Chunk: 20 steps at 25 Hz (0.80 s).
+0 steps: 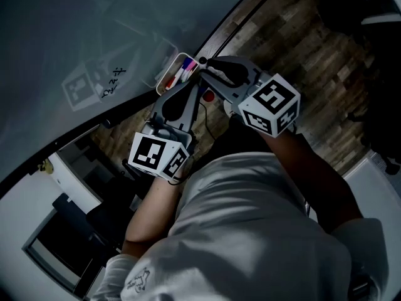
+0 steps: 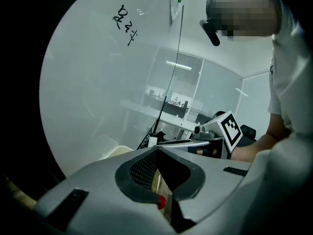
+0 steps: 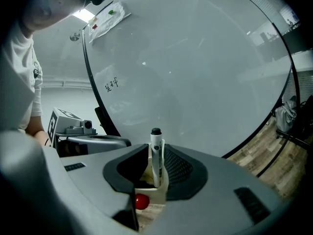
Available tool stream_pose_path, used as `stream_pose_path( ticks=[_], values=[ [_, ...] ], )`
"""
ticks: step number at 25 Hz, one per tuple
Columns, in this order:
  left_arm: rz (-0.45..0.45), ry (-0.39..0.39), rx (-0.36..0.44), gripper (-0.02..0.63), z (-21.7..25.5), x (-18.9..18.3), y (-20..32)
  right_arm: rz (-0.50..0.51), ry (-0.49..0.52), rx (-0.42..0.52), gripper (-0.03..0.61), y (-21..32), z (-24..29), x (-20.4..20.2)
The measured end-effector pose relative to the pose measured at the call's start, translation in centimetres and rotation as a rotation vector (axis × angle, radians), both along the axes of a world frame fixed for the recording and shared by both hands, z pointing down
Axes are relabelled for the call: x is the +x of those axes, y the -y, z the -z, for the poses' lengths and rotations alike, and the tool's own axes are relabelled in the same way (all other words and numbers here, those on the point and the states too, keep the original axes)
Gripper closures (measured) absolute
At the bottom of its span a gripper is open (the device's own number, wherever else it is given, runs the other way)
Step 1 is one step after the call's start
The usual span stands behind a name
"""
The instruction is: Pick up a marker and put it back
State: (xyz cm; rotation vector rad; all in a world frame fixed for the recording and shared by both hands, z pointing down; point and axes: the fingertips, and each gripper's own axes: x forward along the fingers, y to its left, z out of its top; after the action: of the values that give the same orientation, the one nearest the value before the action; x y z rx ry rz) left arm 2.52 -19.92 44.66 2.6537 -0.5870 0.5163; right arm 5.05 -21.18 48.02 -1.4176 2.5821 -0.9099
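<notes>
Closest to the head camera is the person's white shirt (image 1: 263,231); beyond it both hand-held tools reach toward a large grey-white whiteboard (image 1: 94,30). The right gripper (image 3: 156,161) is clenched on a white marker with a black cap (image 3: 156,137). The marker stands upright between its ribbed pads, cap above the jaw tips. Its lower end drops toward the cream plastic marker tray (image 3: 157,192) just past and below the tips. More coloured markers (image 1: 185,69) lie in that tray. The left gripper (image 2: 157,153) sits just to the left of the right one, its jaws drawn together on nothing. A small red round thing (image 3: 141,201) shows below both tools, on the wooden floor as far as I can tell.

I judge the marker to be right at the tray, whether leaving it or going back. To do the return well, hold the barrel vertical and lower it straight along the jaws' line. Loosen the grip only once the base is bedded among the others. The idle tool should hang clear of the tray's rim.
</notes>
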Motion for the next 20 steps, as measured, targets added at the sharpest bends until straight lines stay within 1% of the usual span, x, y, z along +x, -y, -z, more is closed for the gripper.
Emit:
stream_pose_path(
  ticks=[7, 10, 17, 20],
  values=[
    [0.012, -0.002, -0.005, 0.609, 0.0, -0.3, -0.1, 0.013, -0.017, -0.011, 0.494, 0.2, -0.6, -0.1],
    [0.025, -0.010, -0.020, 0.609, -0.2, -0.6, -0.2, 0.021, -0.037, -0.012, 0.496, 0.2, -0.8, -0.3],
    [0.055, -0.027, -0.049, 0.609, -0.2, -1.5, -0.4, 0.044, -0.044, 0.007, 0.501, 0.1, -0.6, -0.6],
    [0.067, -0.032, -0.045, 0.609, 0.0, -1.7, -0.3, 0.040, -0.044, 0.010, 0.502, -0.1, -0.3, -0.4]
  ],
)
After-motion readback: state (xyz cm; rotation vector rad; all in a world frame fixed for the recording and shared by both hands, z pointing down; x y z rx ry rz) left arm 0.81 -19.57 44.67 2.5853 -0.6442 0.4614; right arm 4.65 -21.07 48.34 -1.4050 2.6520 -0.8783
